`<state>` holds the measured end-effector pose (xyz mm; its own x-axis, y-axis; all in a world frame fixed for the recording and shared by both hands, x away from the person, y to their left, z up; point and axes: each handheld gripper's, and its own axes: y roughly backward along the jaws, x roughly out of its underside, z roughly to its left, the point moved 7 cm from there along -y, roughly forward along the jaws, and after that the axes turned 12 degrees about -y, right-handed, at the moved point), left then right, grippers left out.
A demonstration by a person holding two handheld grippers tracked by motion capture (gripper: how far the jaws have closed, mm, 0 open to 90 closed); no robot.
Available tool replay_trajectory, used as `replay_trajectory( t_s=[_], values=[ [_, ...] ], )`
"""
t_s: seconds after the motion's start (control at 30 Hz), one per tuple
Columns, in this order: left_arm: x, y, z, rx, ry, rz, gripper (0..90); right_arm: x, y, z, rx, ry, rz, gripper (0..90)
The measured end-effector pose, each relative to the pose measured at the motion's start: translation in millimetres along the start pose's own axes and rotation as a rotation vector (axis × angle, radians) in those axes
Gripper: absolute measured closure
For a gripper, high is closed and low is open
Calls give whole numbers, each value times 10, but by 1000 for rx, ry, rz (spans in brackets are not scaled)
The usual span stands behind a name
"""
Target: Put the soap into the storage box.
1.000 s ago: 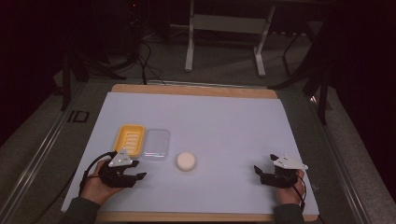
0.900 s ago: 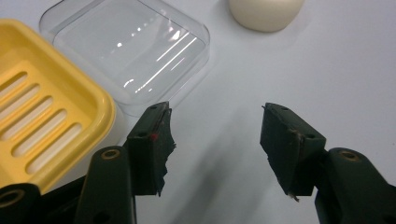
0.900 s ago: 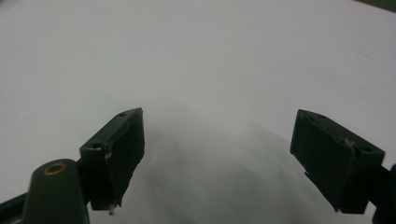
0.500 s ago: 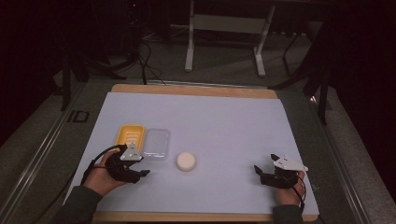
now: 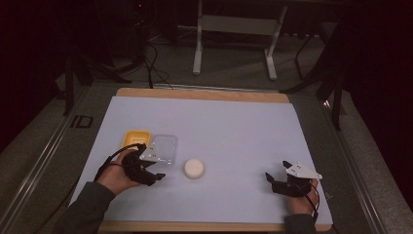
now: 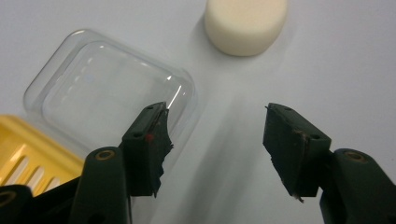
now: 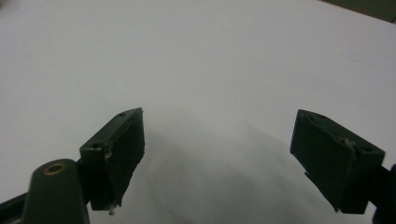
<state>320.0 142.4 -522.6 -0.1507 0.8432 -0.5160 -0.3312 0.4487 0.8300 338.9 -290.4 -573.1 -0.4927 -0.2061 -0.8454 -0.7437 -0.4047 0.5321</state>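
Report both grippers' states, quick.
Left gripper: open, holding nothing, over the clear lid.
Right gripper: open, holding nothing.

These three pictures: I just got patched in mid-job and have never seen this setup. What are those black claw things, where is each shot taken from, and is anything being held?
There is no robot arm here: a person at a table holds a two-jaw tool in each hand. The wide shot comes from a fixed camera above the person's side, looking down on the white table. In it the left gripper is beside the containers and the right gripper sits over bare surface. The two close-ups come from cameras riding on each gripper, looking along its black jaws. On the table lie a yellow tray, a clear plastic lid touching it, and a round cream sponge on its own. Both grippers are open and hold nothing.
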Motion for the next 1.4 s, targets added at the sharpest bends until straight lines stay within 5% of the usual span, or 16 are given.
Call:
replay_trajectory(
  t_s=[1.4],
  values=[
    [-445,-189,124,65,-85,53,346,-1,4,3,1,3,-6,177]
  ],
)
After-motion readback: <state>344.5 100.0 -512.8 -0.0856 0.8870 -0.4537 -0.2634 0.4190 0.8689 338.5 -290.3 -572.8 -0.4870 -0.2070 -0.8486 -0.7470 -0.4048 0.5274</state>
